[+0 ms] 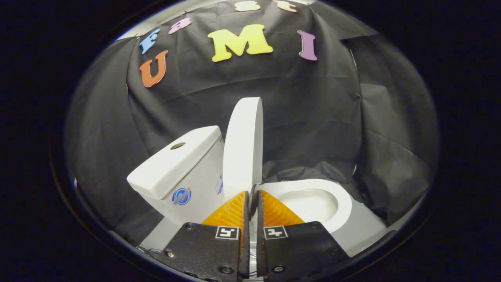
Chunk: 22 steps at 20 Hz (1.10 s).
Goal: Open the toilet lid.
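Note:
The white toilet lid (242, 145) stands upright, seen nearly edge-on, leaning back toward the tank (180, 164). To its right the seat ring (344, 203) lies flat around the open bowl (311, 205). My gripper (253, 196) sits low in front of the lid's base, near the hinge end of the seat. Its fingers (231, 213) are shut, with just a thin slit between them and nothing held. The fingers hide the lid's lower end and the hinge.
The tank has a round button hole (178, 145) in its cover and a sticker (181, 196) on its side. The toilet stands on a pale floor panel (364, 231). Black cloth walls (313, 117) close in behind and on both sides.

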Each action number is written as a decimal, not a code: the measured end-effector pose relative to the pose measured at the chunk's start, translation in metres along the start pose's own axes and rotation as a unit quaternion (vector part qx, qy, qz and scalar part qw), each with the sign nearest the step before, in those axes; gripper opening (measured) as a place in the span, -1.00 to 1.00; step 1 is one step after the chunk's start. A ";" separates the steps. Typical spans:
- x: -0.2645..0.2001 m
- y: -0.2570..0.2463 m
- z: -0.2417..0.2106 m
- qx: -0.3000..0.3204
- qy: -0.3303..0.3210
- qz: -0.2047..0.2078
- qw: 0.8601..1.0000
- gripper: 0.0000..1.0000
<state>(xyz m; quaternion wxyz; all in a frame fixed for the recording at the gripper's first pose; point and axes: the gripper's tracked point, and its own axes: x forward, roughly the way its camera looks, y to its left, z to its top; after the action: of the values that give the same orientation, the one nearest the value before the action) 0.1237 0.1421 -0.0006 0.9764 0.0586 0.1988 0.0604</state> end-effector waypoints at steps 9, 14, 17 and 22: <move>0.003 0.041 -0.003 -0.047 -0.003 0.003 0.999 -0.80; 0.008 0.064 -0.008 -0.077 -0.002 0.009 0.997 -0.79; 0.011 0.079 -0.011 -0.088 0.000 0.015 0.996 -0.79; 0.015 0.095 -0.015 -0.129 -0.006 0.004 0.992 -0.79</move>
<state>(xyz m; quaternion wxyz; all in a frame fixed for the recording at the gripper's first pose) 0.1229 0.2389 -0.0066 0.9768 -0.0662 0.1831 0.0890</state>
